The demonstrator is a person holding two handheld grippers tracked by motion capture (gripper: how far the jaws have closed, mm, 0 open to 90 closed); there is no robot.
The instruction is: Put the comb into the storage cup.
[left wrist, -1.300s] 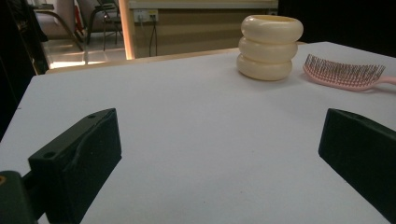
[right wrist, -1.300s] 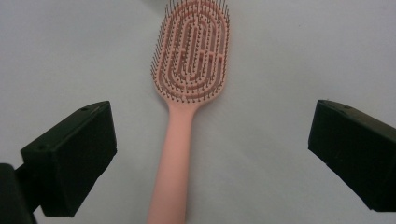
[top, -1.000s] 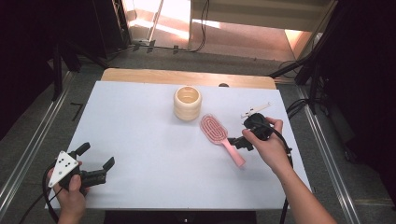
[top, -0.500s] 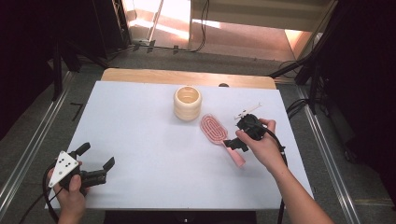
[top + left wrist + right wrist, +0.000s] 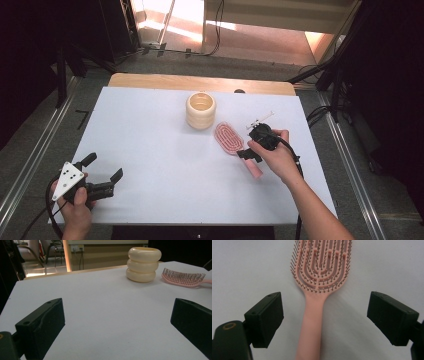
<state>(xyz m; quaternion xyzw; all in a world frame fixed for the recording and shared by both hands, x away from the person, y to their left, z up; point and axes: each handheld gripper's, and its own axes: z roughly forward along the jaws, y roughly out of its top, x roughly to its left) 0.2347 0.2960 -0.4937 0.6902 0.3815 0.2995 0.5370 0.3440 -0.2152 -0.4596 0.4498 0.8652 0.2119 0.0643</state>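
A pink hairbrush (image 5: 229,138) lies bristles up on the white table (image 5: 160,135), right of centre, with its handle pointing toward the person. My right gripper (image 5: 247,145) hovers over that handle, open. In the right gripper view its jaws stand wide on either side of the brush (image 5: 322,267), and the gripper (image 5: 324,315) touches nothing. A cream ribbed cup (image 5: 200,110) stands upright just behind the brush. My left gripper (image 5: 103,168) is open near the front left corner, low over bare table. The left gripper view has that gripper (image 5: 117,322) facing the distant cup (image 5: 144,261) and brush (image 5: 183,278).
A wooden strip (image 5: 200,82) runs along the table's far edge. Beyond it lie a bright floor and cables. Metal rails flank the table on both sides. Bare white surface stretches between the two grippers.
My right gripper has shifted a little left, from beside the brush handle to over it. The left gripper, brush and cup have stayed put.
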